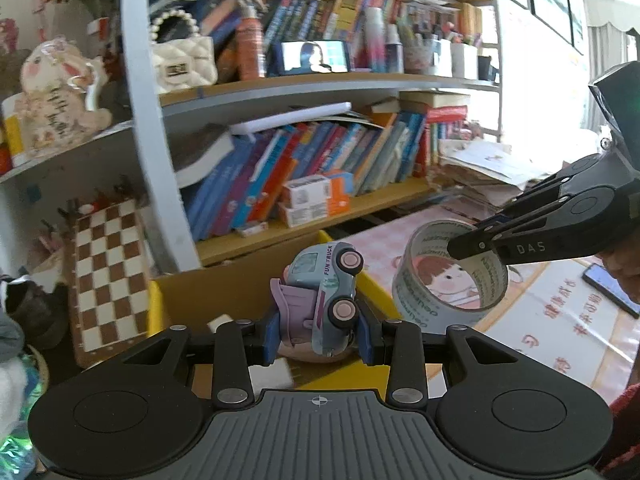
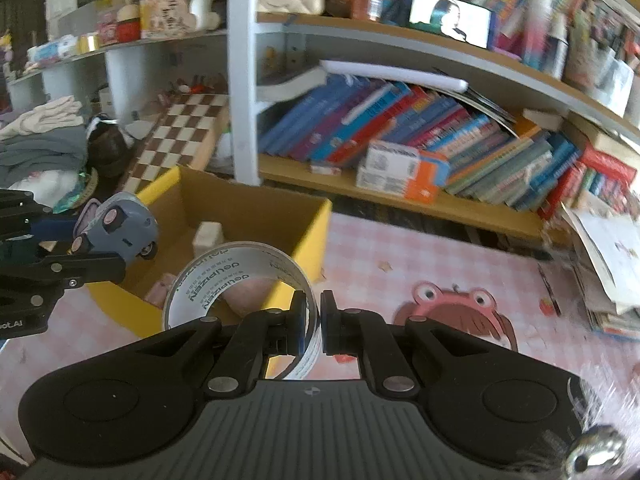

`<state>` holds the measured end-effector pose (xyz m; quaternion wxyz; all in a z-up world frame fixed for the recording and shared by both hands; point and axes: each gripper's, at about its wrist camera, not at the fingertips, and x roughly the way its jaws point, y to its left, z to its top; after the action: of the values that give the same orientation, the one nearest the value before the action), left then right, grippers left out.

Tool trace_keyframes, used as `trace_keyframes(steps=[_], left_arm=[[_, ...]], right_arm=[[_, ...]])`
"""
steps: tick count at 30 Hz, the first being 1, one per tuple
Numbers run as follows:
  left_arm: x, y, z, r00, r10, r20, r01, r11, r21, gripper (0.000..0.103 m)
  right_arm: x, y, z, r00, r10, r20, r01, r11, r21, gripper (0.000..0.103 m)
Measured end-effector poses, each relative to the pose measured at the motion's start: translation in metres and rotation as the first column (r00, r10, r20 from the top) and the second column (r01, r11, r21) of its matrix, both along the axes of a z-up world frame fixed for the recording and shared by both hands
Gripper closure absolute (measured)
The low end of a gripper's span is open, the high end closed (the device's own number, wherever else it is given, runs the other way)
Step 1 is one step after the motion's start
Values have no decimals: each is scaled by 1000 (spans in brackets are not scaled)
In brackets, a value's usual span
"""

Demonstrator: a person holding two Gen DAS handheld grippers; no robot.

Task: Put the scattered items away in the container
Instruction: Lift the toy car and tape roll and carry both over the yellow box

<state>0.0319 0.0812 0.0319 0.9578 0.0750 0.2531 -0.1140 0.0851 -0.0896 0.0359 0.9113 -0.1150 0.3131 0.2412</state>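
Observation:
My left gripper (image 1: pixel 318 336) is shut on a pale blue and purple toy truck (image 1: pixel 328 300), turned on its side with the wheels facing right. It hangs over the near edge of a yellow cardboard box (image 1: pixel 224 300). My right gripper (image 2: pixel 314 322) is shut on the wall of a clear tape roll (image 2: pixel 236 280), held in the air just right of the box (image 2: pixel 256 216). In the right wrist view the toy truck (image 2: pixel 120 224) and my left gripper (image 2: pixel 60 240) show at the left. A white block (image 2: pixel 208 236) and a pink item (image 2: pixel 160 288) lie inside the box.
A bookshelf (image 1: pixel 320 152) packed with books stands behind the box. A chessboard (image 1: pixel 108 276) leans at the left beside it. The table carries a pink checked cloth (image 2: pixel 440 272). Stacked papers (image 2: pixel 608 272) pile up at the right, and a phone (image 1: pixel 610 286) lies on the cloth.

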Motion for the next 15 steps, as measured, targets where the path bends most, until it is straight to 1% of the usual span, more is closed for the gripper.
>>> trace_keyframes(steps=[9,13,15], left_arm=[[15,31,13,998,43,44,-44,999,29,68],[25,43,16,996,63,56,-64,997,29,68],[32,49,14,996,78,48,-79,997,15,68]], right_arm=[[16,39,17,996,78,41,-76,996,-40,96],[27,55,19,994,101,47,-98,994,-54,96],[32,62,19,993,108,50,-105,993,-60,96]])
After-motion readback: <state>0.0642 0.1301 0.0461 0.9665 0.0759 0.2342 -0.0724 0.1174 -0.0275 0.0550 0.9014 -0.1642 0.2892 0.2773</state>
